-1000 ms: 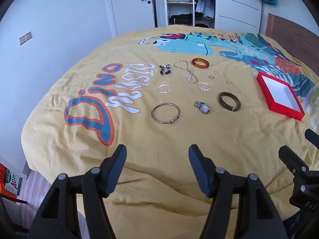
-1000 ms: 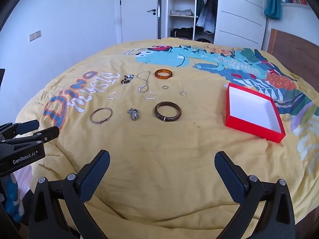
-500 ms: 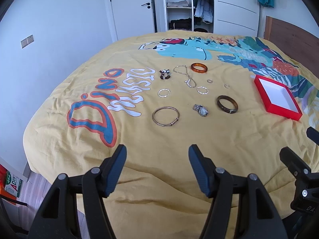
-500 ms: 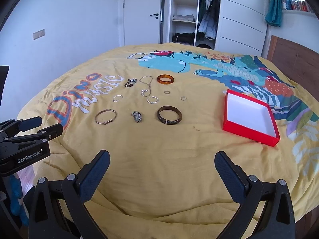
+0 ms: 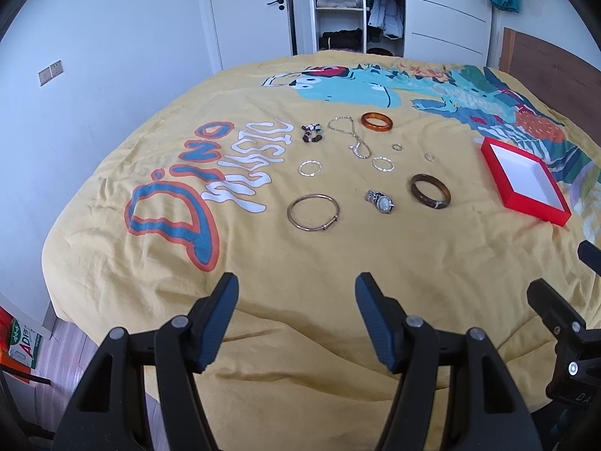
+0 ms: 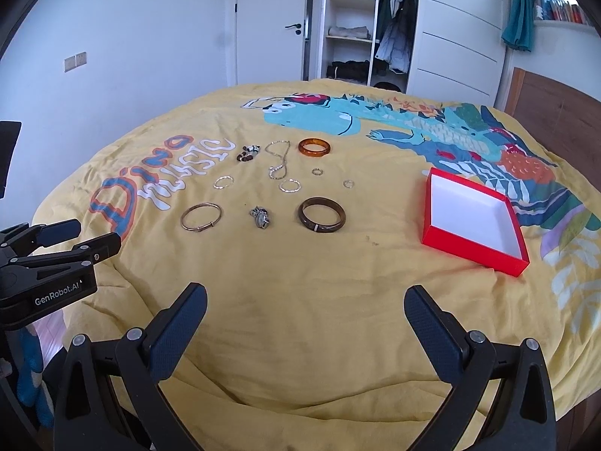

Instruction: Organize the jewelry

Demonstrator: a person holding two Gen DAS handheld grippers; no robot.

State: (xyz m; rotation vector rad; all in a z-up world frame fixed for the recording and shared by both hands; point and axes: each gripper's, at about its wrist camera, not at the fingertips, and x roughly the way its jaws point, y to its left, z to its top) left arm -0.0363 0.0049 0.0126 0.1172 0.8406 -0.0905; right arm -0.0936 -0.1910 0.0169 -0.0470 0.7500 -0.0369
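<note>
Left gripper and right gripper: both spread, holding nothing, above yellow duvet. Jewelry ahead of the tips: dark bangle, watch; red box ahead-right

Bed: yellow dinosaur-print duvet | Walls: pale blue-white | Behind: white door, open wardrobe | Right: wooden headboard, teal curtain

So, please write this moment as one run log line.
left gripper: open, empty | right gripper: open, empty | jewelry: on bedspread | red box: empty
</note>
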